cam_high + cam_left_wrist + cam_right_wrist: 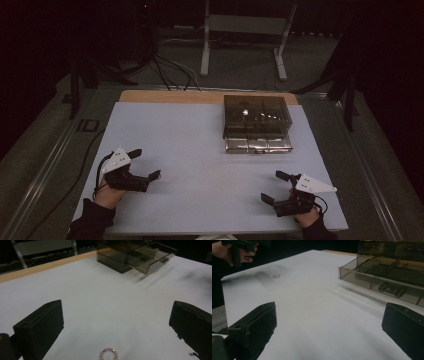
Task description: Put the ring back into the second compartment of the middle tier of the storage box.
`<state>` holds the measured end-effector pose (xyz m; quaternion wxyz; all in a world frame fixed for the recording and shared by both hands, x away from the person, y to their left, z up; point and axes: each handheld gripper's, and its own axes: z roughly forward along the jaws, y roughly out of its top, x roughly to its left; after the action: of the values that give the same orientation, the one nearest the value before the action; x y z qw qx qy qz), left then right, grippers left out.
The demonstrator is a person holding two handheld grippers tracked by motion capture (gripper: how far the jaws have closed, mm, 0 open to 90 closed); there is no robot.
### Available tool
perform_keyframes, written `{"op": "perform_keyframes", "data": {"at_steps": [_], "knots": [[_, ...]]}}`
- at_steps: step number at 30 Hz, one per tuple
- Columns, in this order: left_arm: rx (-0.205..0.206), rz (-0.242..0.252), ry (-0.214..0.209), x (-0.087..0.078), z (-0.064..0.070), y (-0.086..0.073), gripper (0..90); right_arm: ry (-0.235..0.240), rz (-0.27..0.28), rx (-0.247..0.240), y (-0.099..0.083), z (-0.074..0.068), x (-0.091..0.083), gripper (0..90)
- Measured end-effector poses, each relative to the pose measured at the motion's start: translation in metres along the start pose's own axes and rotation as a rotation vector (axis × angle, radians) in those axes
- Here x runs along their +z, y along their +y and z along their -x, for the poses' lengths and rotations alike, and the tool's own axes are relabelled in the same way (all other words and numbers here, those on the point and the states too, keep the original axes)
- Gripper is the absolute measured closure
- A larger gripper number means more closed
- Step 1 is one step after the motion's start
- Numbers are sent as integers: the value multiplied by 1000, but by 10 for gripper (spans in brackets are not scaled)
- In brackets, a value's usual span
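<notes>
Your left gripper [146, 163] hovered with its fingers spread wide over the small pink beaded ring [109, 354] lying on the bench [200, 150]; the right gripper [274, 186] waited, likewise open. Judged next: lower, close on the ring, carry it toward the smoky drawer box [257, 125].

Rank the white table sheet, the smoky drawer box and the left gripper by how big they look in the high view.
1. white table sheet
2. smoky drawer box
3. left gripper, though it sits nearer the camera, so its true size is unsure.
</notes>
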<state>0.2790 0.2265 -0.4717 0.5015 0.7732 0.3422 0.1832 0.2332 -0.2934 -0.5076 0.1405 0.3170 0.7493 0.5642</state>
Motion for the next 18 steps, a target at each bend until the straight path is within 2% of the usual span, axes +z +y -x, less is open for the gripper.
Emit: {"op": "perform_keyframes", "data": {"at_steps": [1, 3, 5, 8, 10, 12, 14, 15, 16, 17, 18], "knots": [[-12, -6, 19, 2, -3, 0, 9, 0, 2, 1, 0, 0, 0, 0], [-6, -24, 51, 4, -5, -1, 9, -1, -1, 0, 0, 0, 0, 0], [-22, -47, 59, 7, -8, -2, 9, -1, 3, 1, 0, 0, 0, 0], [-20, -85, 85, 12, -10, -4, 9, -2, 0, 1, -1, 0, 0, 0], [-13, -102, 134, 14, -11, -6, 17, -2, -1, 2, 0, 0, 0, 0], [-25, -129, 134, 16, -13, -7, 30, -1, 2, 5, 0, 0, 0, 0], [-29, -134, 139, 16, -14, -8, 31, -3, 1, 3, 0, 0, 0, 0], [-54, -152, 138, 17, -16, -10, 31, -3, 0, 1, -1, 0, 0, 0], [-57, -157, 139, 18, -16, -11, 44, -3, 0, 3, 0, 0, 0, 0], [-66, -184, 139, 19, -17, -12, 53, -4, 4, 6, 0, 1, 0, 0], [-66, -184, 139, 19, -17, -12, 58, -4, 4, 6, 0, 1, 0, 0]]}}
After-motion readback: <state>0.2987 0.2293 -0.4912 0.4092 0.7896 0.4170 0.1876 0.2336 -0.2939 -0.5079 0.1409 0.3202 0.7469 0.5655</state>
